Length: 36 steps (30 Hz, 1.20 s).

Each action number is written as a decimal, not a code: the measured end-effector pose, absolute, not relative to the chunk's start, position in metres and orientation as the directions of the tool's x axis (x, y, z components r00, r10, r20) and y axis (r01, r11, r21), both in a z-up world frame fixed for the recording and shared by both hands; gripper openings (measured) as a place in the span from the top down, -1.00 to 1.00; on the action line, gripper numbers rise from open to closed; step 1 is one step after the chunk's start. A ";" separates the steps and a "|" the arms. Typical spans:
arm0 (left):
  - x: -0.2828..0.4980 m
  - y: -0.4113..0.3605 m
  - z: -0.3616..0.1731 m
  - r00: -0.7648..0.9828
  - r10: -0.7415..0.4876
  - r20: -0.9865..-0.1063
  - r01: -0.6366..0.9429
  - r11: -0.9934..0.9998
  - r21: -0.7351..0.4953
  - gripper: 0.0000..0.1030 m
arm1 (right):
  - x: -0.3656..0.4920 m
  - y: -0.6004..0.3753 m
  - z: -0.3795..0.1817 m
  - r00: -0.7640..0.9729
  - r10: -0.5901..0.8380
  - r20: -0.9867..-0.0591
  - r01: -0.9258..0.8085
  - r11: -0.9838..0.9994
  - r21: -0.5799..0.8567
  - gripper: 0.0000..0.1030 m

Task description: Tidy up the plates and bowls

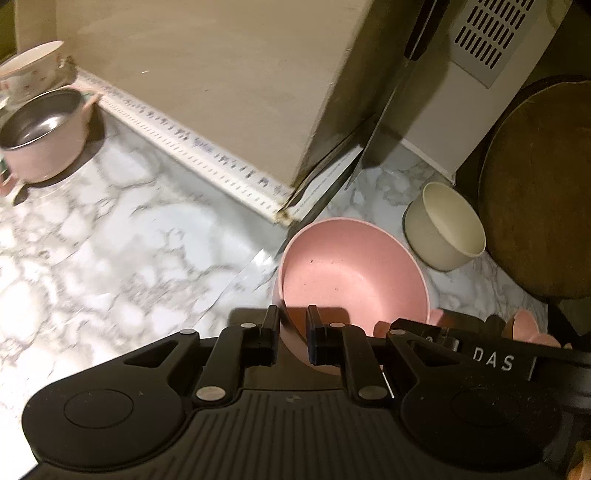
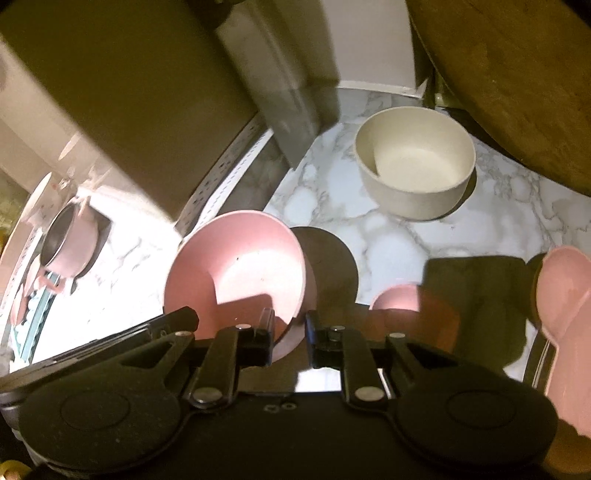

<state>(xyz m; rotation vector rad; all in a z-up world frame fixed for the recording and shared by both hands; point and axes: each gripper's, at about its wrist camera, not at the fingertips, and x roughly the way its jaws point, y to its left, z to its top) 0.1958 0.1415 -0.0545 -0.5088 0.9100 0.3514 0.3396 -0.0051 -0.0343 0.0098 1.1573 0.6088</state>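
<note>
Presently I have the left gripper [image 1: 291, 334] clamped on the near rim of the pink bowl [image 1: 354, 273]: one pad sits outside the wall, the other inside, and the rim runs between them. From the right wrist view, the same pink bowl [image 2: 240, 280] appears tilted, its mouth turned toward the camera, with the left tool's black arm reaching in below it from the left. My right gripper [image 2: 290, 332] is drawn nearly together; the lower edge of the pink bowl passes through the narrow gap between its fingers, and I judge it gripped there too, though the contact itself is dim and partly shadowed.

The cream bowl [image 2: 415, 166] stands upright on the marble counter [image 2: 388, 236], well apart from the pink bowl and close under a round wooden board [image 2: 517, 74] leaning at the right. In the left view the cream bowl [image 1: 445, 225] sits just beside that board [image 1: 535, 192], near a white appliance with a vented panel [image 1: 484, 33].

Far to the left, a pink pot with a dark metal interior [image 1: 44, 129] rests on the counter [image 1: 110, 240], and a floral white bowl [image 1: 31, 70] stands behind it. A pink dish [image 2: 565, 295] lies at the right edge of the right view; what kind of dish I cannot tell.
</note>
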 end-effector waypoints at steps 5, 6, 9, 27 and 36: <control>0.168 0.141 -0.056 0.542 0.094 -0.835 -0.534 0.806 -0.256 0.73 | 0.318 -0.001 -0.030 0.229 0.471 -0.852 -0.478 0.817 0.323 0.70; 0.163 0.141 -0.057 0.535 0.096 -0.839 -0.540 0.803 -0.253 0.73 | 0.313 0.002 -0.030 0.223 0.471 -0.854 -0.487 0.812 0.321 0.69; 0.148 0.141 -0.059 0.525 0.102 -0.845 -0.554 0.795 -0.248 0.73 | 0.303 0.007 -0.034 0.205 0.462 -0.863 -0.506 0.805 0.311 0.69; 0.105 0.132 -0.069 0.494 0.102 -0.863 -0.577 0.781 -0.238 0.73 | 0.256 0.003 -0.045 0.142 0.458 -0.878 -0.536 0.781 0.321 0.69; 0.102 0.128 -0.067 0.500 0.104 -0.860 -0.566 0.791 -0.233 0.73 | 0.252 -0.001 -0.045 0.141 0.460 -0.876 -0.523 0.787 0.329 0.56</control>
